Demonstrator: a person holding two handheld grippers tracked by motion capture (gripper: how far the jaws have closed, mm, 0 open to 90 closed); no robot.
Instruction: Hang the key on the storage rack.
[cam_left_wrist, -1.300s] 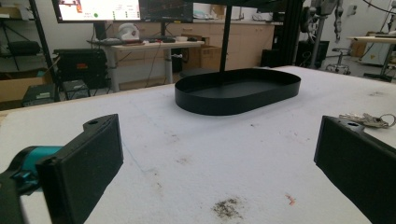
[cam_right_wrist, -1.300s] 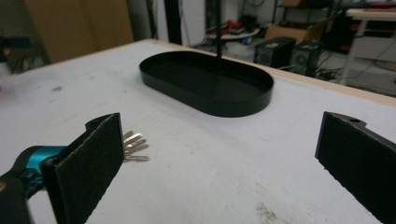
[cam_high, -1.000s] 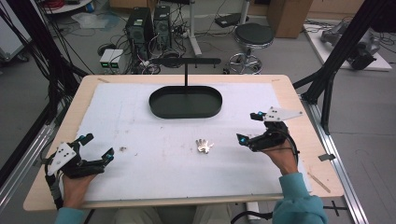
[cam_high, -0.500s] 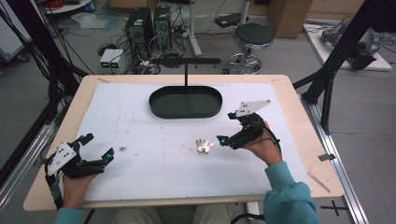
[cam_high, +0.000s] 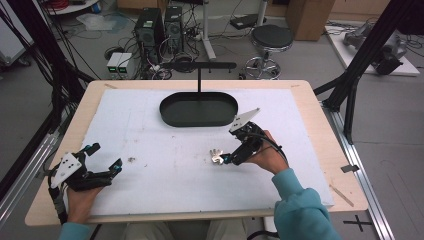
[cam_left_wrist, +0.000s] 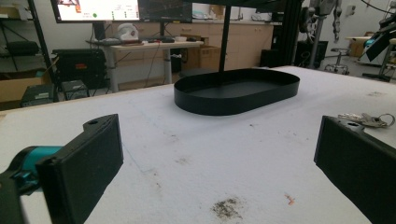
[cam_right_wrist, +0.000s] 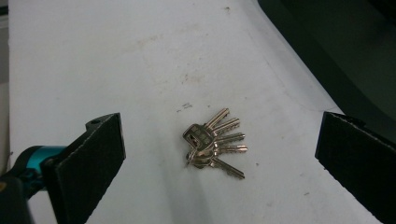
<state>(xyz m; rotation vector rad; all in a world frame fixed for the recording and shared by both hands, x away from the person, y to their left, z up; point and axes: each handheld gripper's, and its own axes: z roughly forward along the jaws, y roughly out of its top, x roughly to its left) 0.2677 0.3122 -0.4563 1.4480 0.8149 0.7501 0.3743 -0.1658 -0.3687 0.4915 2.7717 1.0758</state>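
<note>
I hold my right hand-held gripper (cam_high: 226, 159) spread wide, jaws straddling the bunch of keys (cam_right_wrist: 212, 142) on the worktop (cam_high: 150, 135), so both pads can close around it.

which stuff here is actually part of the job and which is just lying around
In the job:
- bunch of silver metal keys, flat on the white foam mat
- right gripper, open, closing in on the keys
- black oval metal tray, the likely drop spot

Just lying about:
- left gripper, open and idle
- dark smudge on the mat
- round stool behind the table
</note>
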